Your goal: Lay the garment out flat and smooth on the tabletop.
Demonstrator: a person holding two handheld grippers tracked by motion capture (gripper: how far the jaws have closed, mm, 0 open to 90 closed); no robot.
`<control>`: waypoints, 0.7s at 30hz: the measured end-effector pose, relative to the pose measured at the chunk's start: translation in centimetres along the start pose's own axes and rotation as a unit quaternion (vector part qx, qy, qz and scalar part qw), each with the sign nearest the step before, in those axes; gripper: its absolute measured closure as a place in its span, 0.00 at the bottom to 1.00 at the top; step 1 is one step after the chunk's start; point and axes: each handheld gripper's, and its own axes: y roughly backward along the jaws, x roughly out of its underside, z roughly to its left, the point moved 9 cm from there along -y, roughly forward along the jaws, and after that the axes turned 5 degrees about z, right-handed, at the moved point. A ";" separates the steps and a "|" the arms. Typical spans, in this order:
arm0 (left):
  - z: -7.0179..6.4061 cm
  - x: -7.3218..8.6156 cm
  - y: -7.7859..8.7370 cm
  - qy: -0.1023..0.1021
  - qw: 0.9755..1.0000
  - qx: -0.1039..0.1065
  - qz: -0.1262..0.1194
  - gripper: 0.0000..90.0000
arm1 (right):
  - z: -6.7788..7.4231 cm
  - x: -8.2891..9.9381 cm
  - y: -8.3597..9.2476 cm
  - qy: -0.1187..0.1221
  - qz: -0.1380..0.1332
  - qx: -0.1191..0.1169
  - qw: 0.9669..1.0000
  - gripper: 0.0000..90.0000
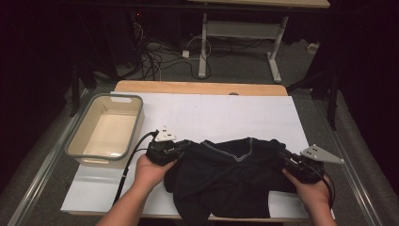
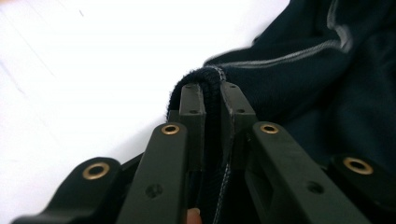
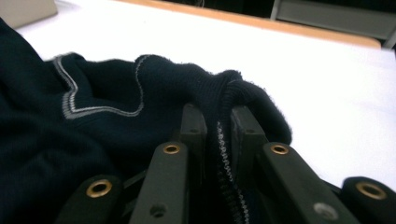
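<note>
Both tongs, left (image 2: 212, 100) & right (image 3: 217, 123), pinch ribbed knit edges of rumpled dark sweater (image 1: 226, 176) w/ grey stitching.

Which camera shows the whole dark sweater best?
The high view: the dark sweater lies there whole, stretched between the left gripper and right gripper. The left gripper view and right gripper view each show just a pinched edge with grey stitching between the jaws.
</note>
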 end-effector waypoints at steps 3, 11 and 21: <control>1.3 -0.6 -0.8 0.013 1.000 -0.011 0.009 0.88 | -0.4 -1.6 -1.1 0.003 0.003 0.004 1.000 0.88; 6.3 -7.9 -1.2 0.058 0.995 -0.066 -0.038 0.88 | -2.3 -7.0 -8.9 -0.011 0.052 0.014 0.999 0.89; 7.3 -7.1 -1.6 0.061 0.994 -0.094 -0.003 0.52 | -3.4 -10.4 -7.4 -0.034 0.002 0.028 0.999 0.50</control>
